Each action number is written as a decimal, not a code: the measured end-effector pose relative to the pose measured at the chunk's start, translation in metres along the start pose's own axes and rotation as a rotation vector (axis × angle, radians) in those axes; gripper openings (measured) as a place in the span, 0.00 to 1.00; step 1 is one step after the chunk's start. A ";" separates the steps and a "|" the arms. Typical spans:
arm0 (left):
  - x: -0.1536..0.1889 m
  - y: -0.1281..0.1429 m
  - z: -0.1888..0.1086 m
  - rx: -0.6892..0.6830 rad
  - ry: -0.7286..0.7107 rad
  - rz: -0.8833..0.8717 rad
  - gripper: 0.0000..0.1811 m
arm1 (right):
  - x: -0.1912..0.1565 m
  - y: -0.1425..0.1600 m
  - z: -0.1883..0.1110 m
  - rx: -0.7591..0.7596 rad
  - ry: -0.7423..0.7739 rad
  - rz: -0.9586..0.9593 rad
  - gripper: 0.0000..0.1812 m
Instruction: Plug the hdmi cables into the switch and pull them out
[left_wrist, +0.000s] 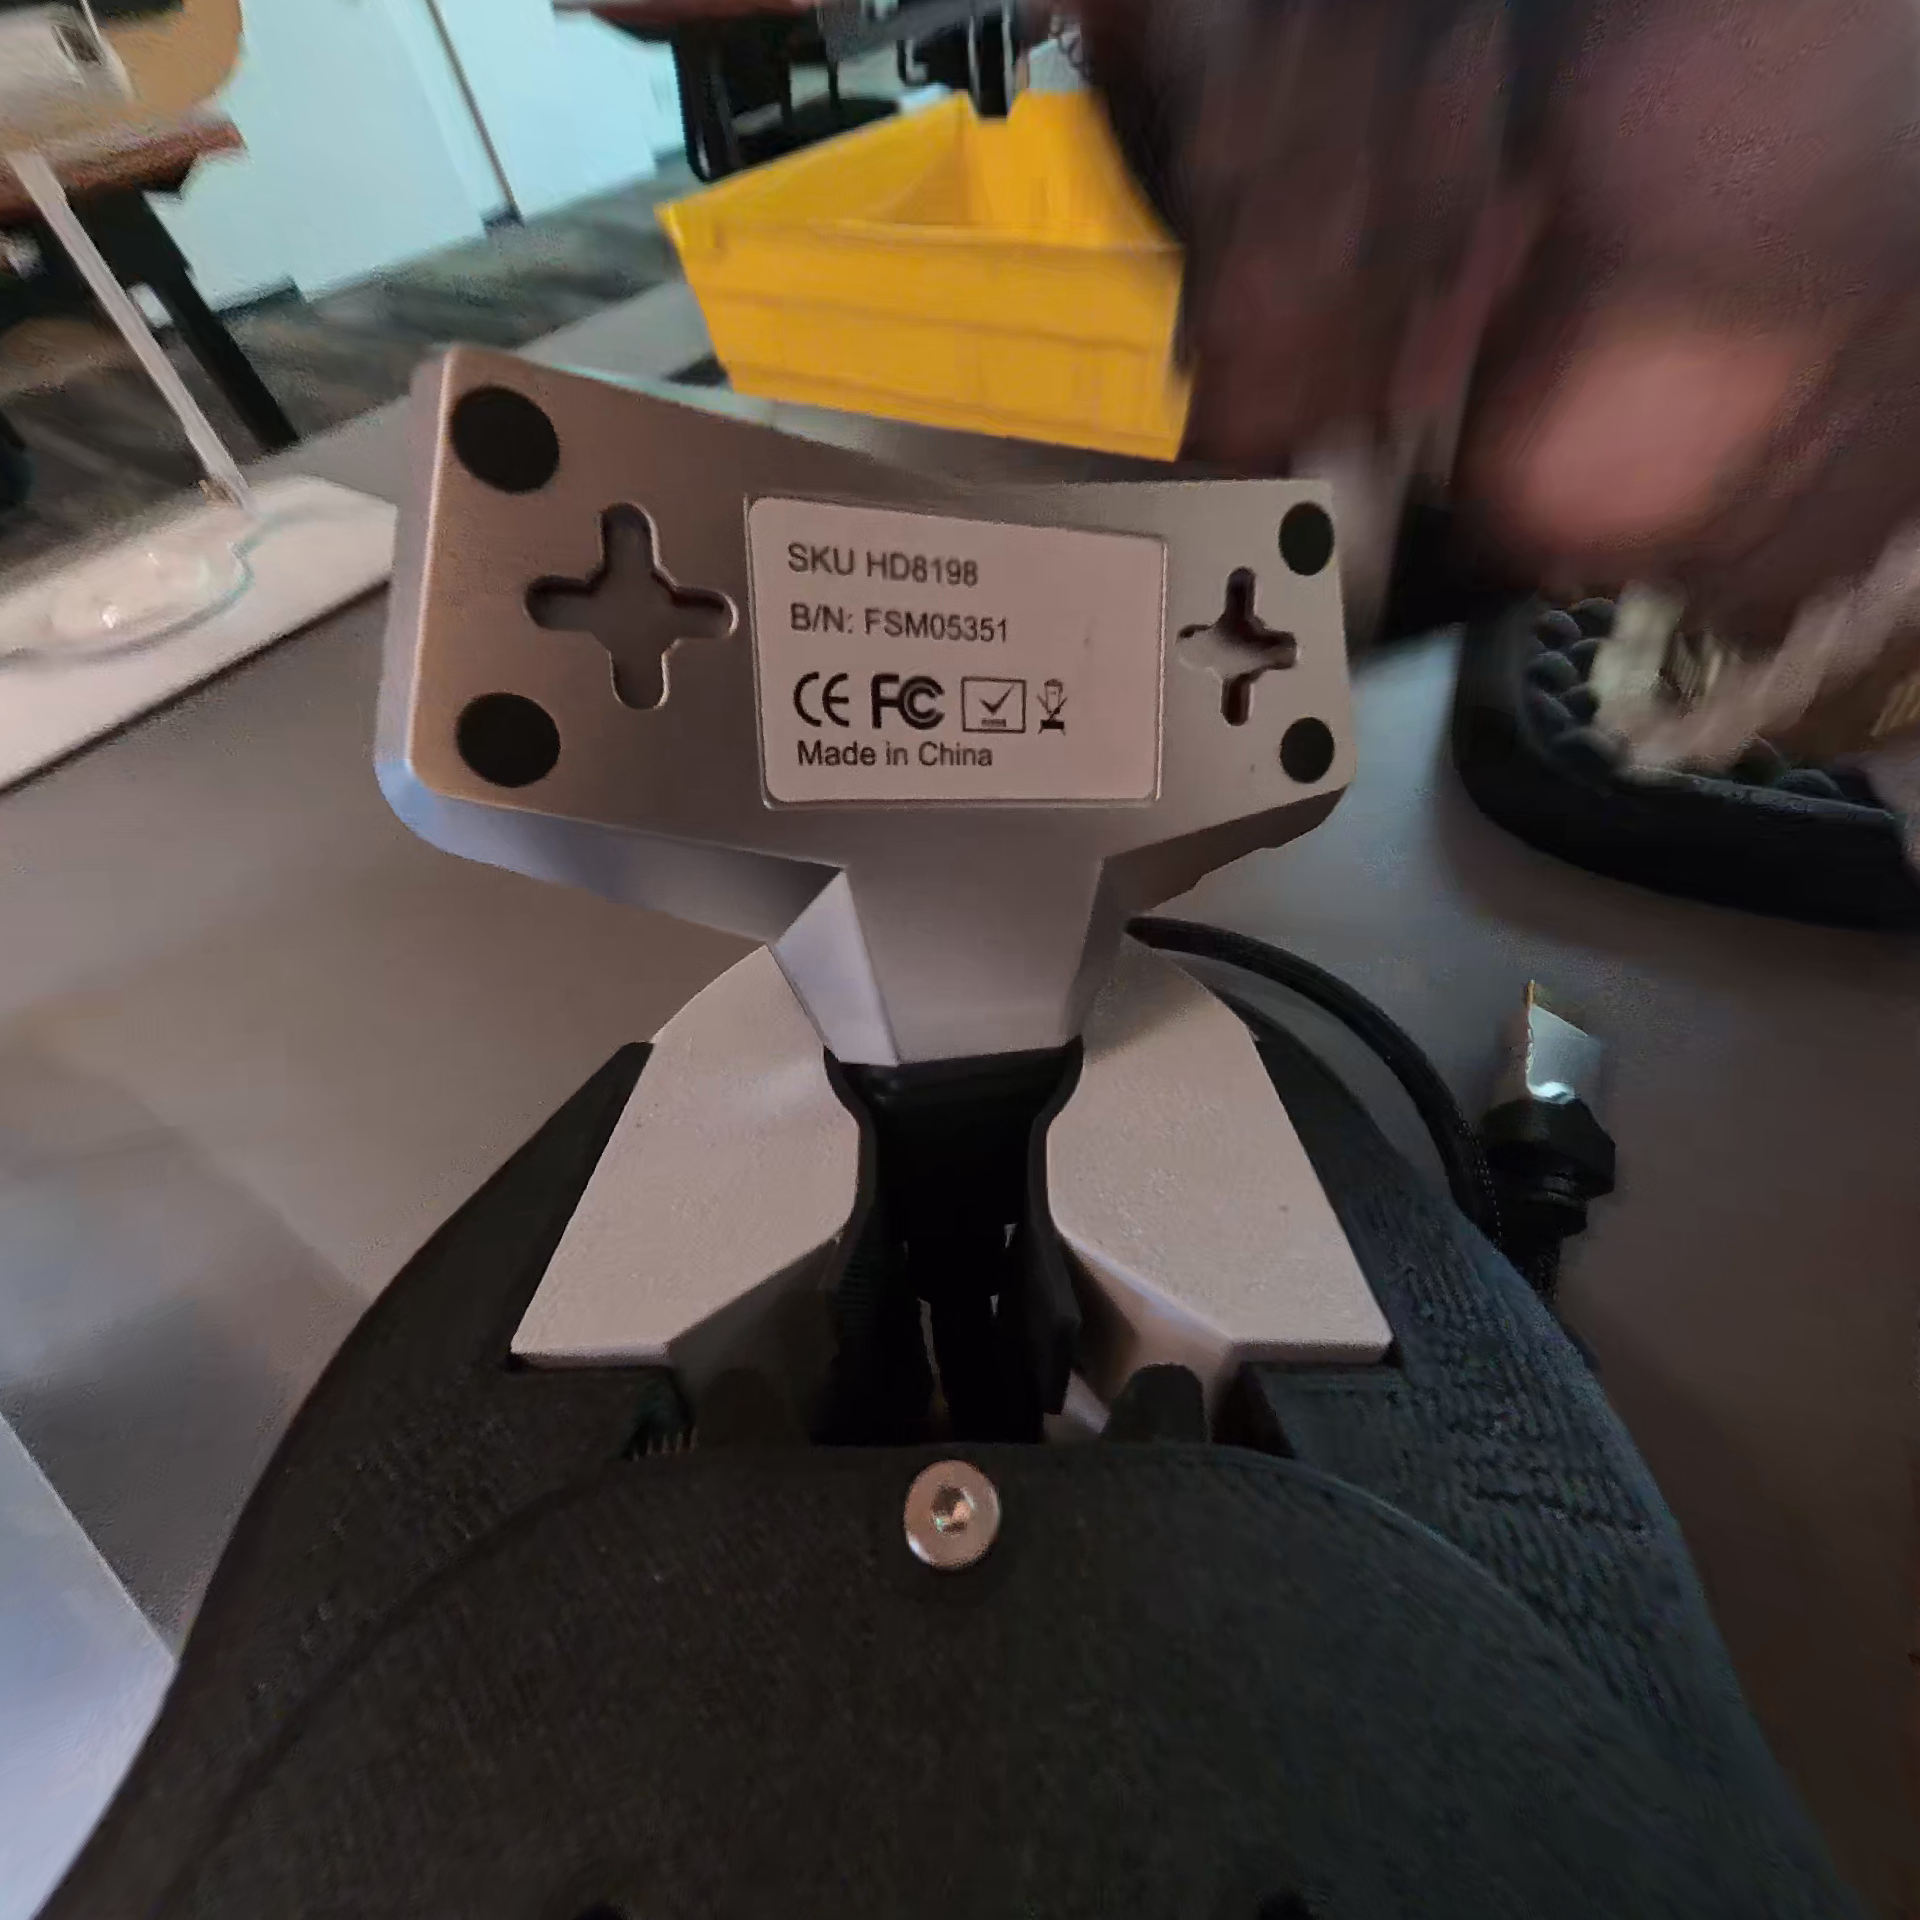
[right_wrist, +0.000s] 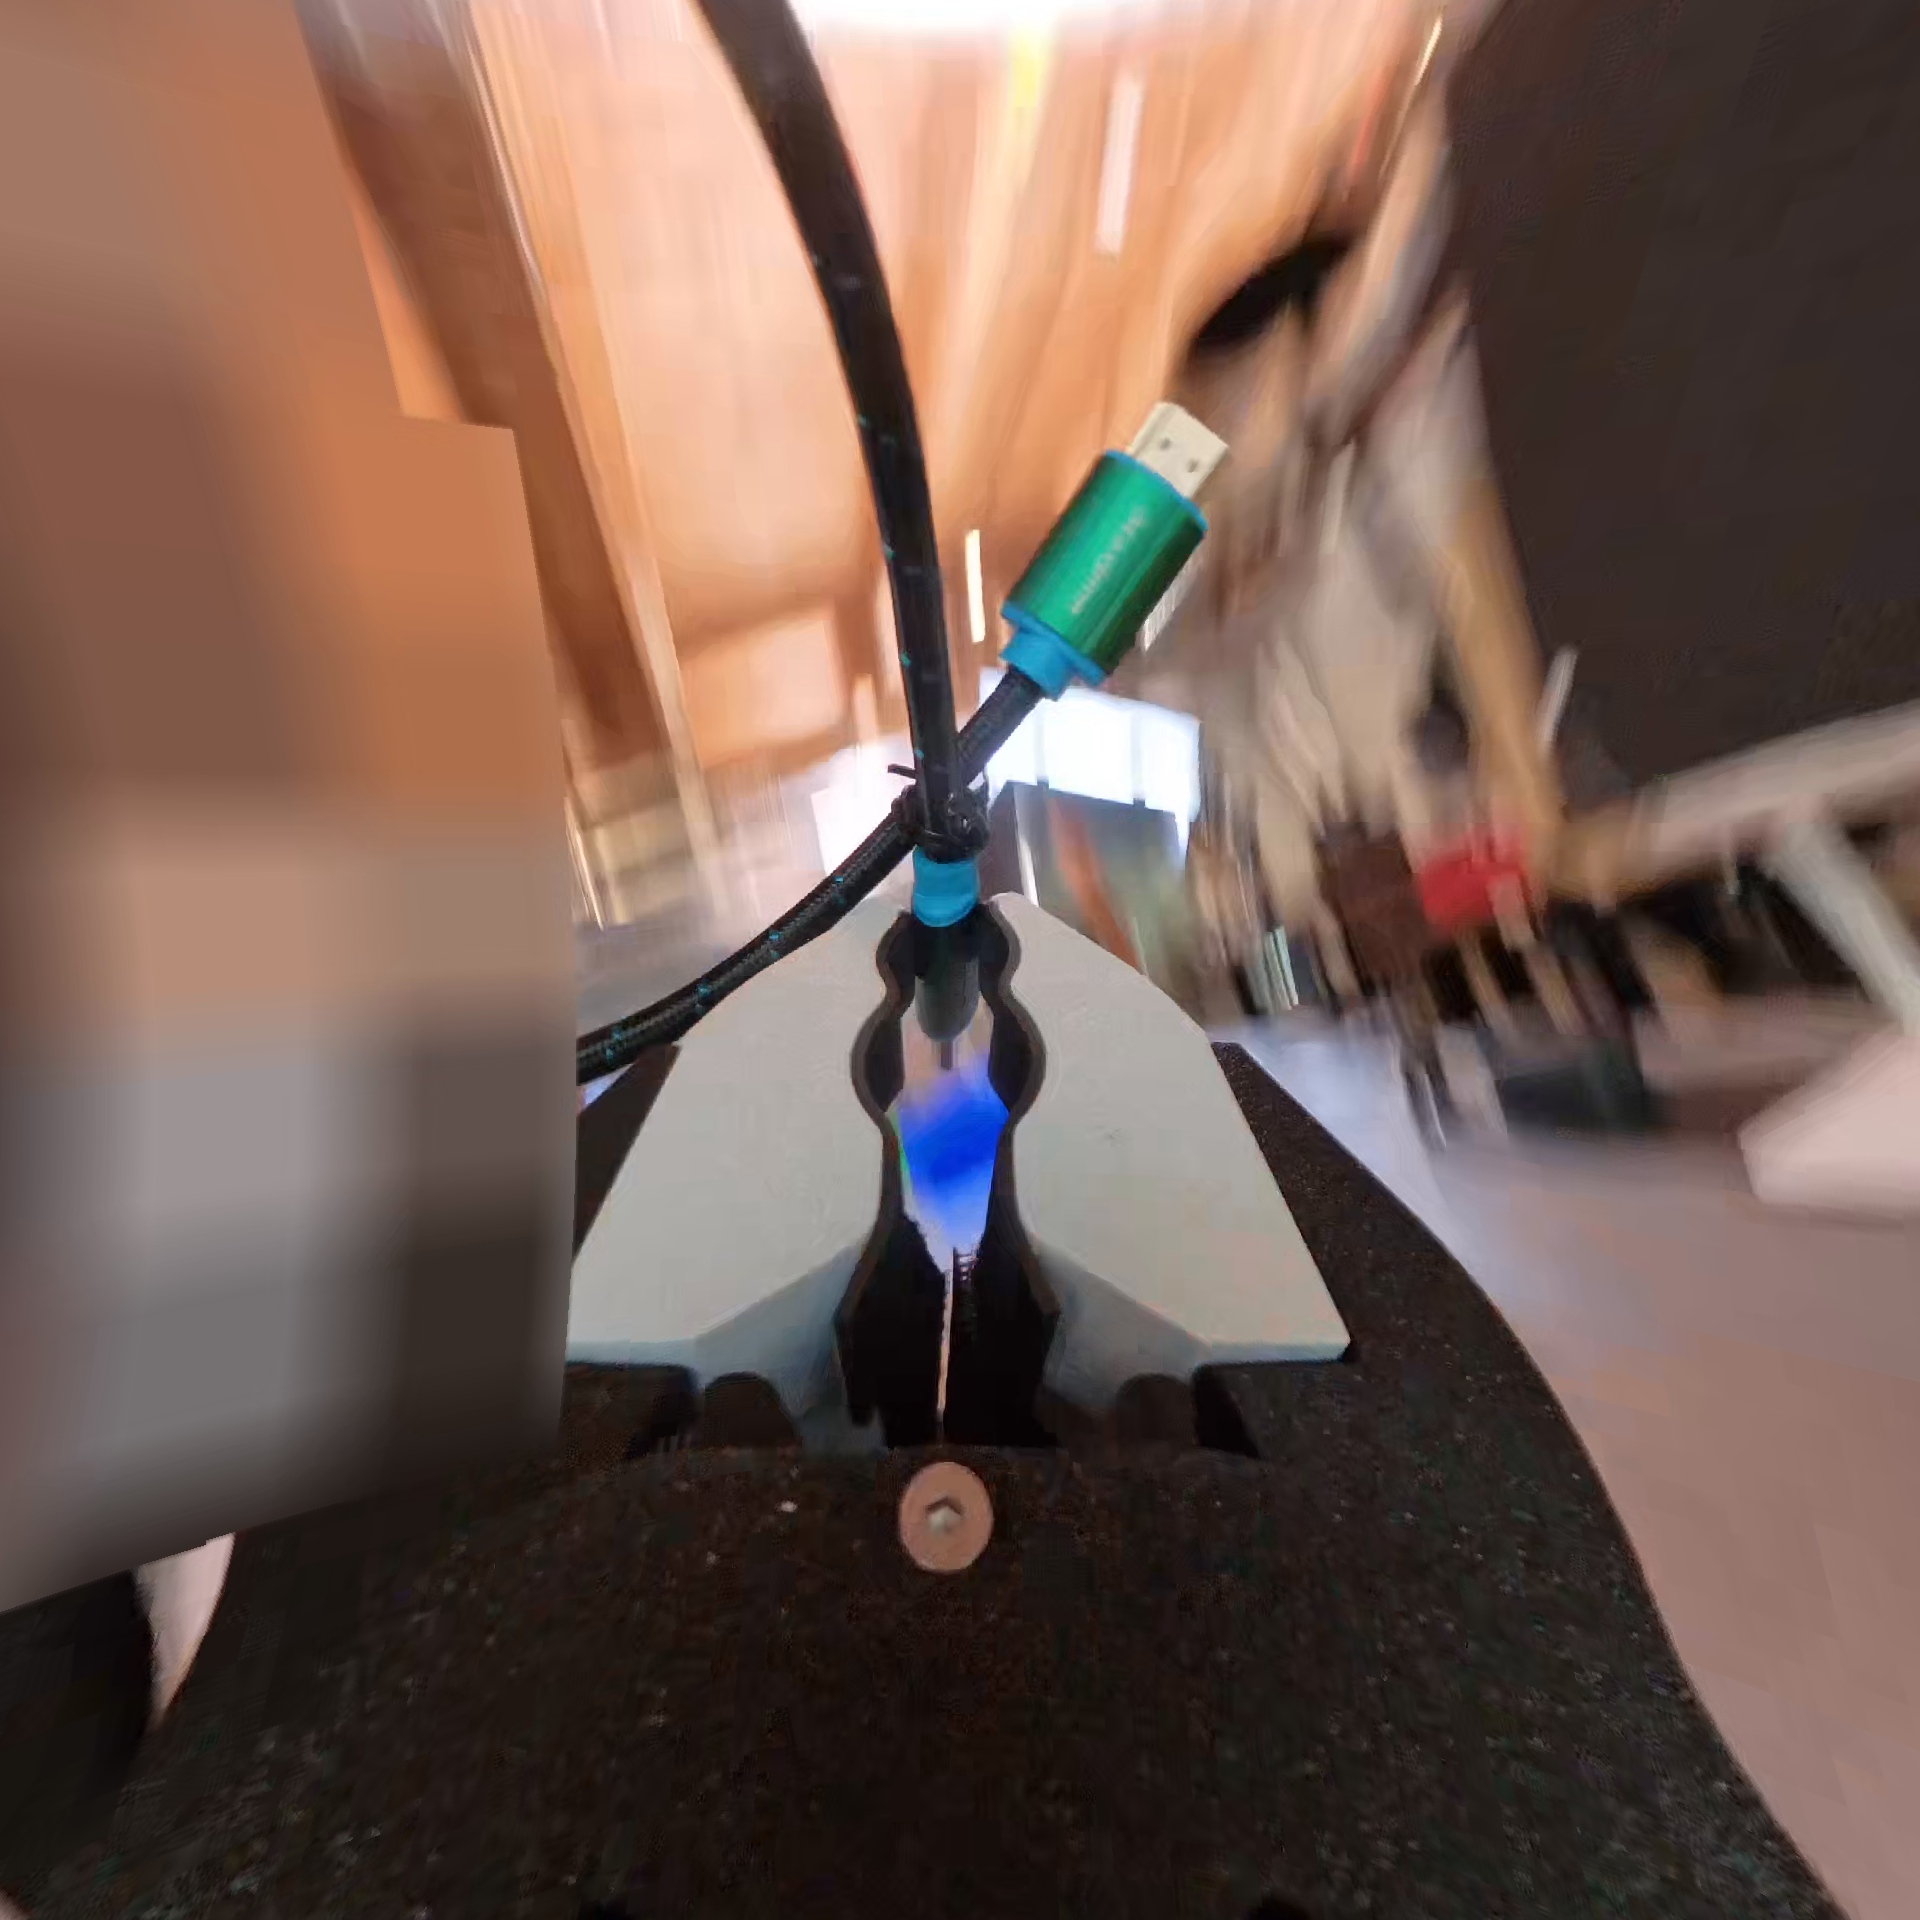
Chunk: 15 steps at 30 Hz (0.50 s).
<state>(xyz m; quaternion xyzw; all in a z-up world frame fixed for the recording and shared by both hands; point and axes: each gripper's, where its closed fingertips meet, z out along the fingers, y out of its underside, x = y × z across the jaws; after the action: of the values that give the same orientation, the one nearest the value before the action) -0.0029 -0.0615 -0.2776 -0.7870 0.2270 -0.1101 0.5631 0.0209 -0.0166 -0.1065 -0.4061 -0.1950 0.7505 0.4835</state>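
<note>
the left tool (left_wrist: 951, 1049) clamps the switch (left_wrist: 873, 644) underside-up above the counter (left_wrist: 260, 987), while the right tool (right_wrist: 951, 935) pinches a cable (right_wrist: 914, 582) whose free plug (right_wrist: 1117, 561) angles up-right, away from it.

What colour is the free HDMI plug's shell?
Green, with blue collars on the HDMI plug; right wrist view shows it best.

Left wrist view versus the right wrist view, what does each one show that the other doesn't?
Only the left wrist view shows the silver switch, underside up, clamped in the left gripper, with a yellow bin behind it. Only the right wrist view shows the right gripper shut on a braided HDMI cable, its green plug free in the air. Neither shows a plug in the switch.
</note>
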 end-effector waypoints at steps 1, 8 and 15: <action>-0.001 -0.004 -0.003 0.036 -0.001 -0.010 0.13 | 0.006 -0.064 -0.017 0.235 -0.009 0.077 0.06; 0.001 -0.011 -0.007 0.086 0.057 -0.047 0.13 | 0.041 -0.154 -0.089 -0.396 0.519 -0.666 0.06; 0.001 -0.013 -0.008 0.097 0.050 -0.044 0.14 | 0.122 -0.153 -0.215 -1.205 1.116 -0.942 0.07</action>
<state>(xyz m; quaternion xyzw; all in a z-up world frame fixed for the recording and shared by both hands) -0.0024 -0.0649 -0.2630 -0.7604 0.2179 -0.1531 0.5923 0.2543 0.1392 -0.1809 -0.7672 -0.4344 -0.0516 0.4691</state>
